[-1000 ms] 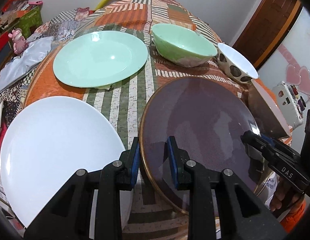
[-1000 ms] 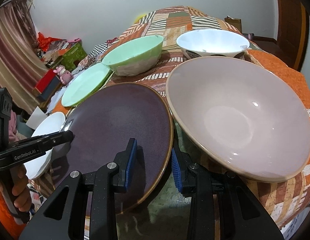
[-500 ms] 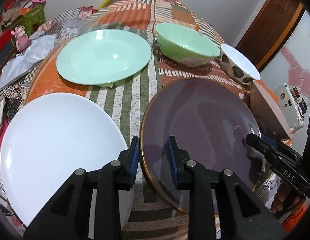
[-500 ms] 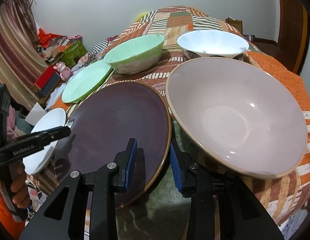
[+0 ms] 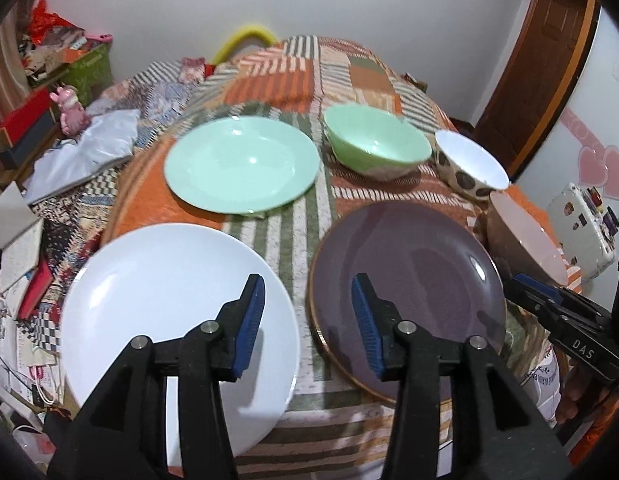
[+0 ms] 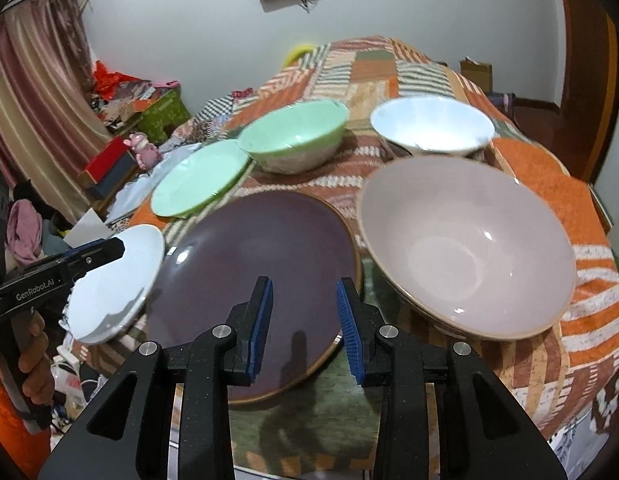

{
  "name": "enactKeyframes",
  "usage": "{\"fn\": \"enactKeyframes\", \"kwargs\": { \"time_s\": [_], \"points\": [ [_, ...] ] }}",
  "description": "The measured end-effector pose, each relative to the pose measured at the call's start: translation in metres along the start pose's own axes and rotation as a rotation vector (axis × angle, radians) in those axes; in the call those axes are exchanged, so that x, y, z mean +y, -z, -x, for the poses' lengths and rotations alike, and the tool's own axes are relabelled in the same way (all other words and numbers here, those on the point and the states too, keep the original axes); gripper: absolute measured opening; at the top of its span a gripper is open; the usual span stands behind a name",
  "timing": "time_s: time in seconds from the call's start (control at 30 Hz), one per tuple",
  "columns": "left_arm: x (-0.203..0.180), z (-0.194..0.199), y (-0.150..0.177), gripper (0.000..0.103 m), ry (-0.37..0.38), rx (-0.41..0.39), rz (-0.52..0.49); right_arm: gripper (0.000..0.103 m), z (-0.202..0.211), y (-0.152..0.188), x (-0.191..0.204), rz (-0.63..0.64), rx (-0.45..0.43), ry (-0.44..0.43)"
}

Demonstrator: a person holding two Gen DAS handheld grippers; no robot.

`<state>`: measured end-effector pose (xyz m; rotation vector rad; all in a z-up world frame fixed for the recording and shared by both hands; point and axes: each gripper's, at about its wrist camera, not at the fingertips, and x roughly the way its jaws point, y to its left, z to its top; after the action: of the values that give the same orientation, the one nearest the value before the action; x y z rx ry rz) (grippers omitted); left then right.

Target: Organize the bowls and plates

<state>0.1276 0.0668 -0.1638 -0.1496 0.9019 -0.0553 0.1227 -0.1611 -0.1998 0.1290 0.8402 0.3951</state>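
Note:
On the patchwork cloth lie a white plate (image 5: pixel 165 300), a dark purple plate (image 5: pixel 413 280) and a mint green plate (image 5: pixel 241 164). Behind stand a green bowl (image 5: pixel 377 148), a spotted white bowl (image 5: pixel 469 168) and a pale pink bowl (image 6: pixel 465 244). My left gripper (image 5: pixel 307 320) is open and empty, raised over the gap between the white and purple plates. My right gripper (image 6: pixel 303 320) is open and empty above the purple plate's (image 6: pixel 253 272) near right rim, left of the pink bowl.
The table's front edge lies just below both grippers. Clutter, boxes and a pink toy (image 5: pixel 71 110) fill the floor at the left. A white case (image 5: pixel 581 220) and a wooden door (image 5: pixel 537 72) are at the right.
Both grippers have lifted and pulled back from the purple plate's rim and opened wider. The plates and bowls have not moved.

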Motion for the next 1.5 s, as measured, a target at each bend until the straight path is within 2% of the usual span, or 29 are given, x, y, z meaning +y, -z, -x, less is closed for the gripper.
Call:
{"fn": "enactKeyframes", "kwargs": {
  "time_s": [0.07, 0.13, 0.27, 0.37, 0.43, 0.5, 0.93, 1.37, 1.5],
  "points": [
    [0.005, 0.011, 0.0, 0.05, -0.018, -0.027, 0.004, 0.031, 0.002, -0.002, 0.006, 0.017, -0.011, -0.01],
    [0.011, 0.021, 0.0, 0.054, -0.035, -0.052, 0.008, 0.036, 0.003, -0.006, 0.013, 0.034, -0.015, -0.026],
    [0.023, 0.036, 0.002, 0.061, -0.064, -0.084, 0.02, 0.037, 0.002, -0.012, 0.03, 0.088, -0.026, -0.05],
    [0.038, 0.044, 0.005, 0.064, -0.095, -0.099, 0.042, 0.04, -0.001, -0.017, 0.043, 0.124, -0.028, -0.071],
    [0.048, 0.048, 0.007, 0.064, -0.119, -0.102, 0.057, 0.055, -0.004, -0.021, 0.051, 0.137, -0.028, -0.091],
    [0.058, 0.052, 0.009, 0.064, -0.142, -0.102, 0.071, 0.058, -0.008, -0.024, 0.059, 0.153, -0.036, -0.105],
    [0.13, 0.056, 0.03, 0.066, -0.253, -0.044, 0.177, 0.058, -0.051, -0.031, 0.111, 0.28, 0.036, -0.164],
    [0.163, 0.032, 0.054, 0.065, -0.229, 0.045, 0.241, 0.058, -0.107, -0.029, 0.145, 0.405, 0.194, -0.199],
    [0.166, 0.023, 0.059, 0.057, -0.205, 0.07, 0.246, 0.043, -0.123, -0.029, 0.151, 0.437, 0.248, -0.202]
  ]
}}
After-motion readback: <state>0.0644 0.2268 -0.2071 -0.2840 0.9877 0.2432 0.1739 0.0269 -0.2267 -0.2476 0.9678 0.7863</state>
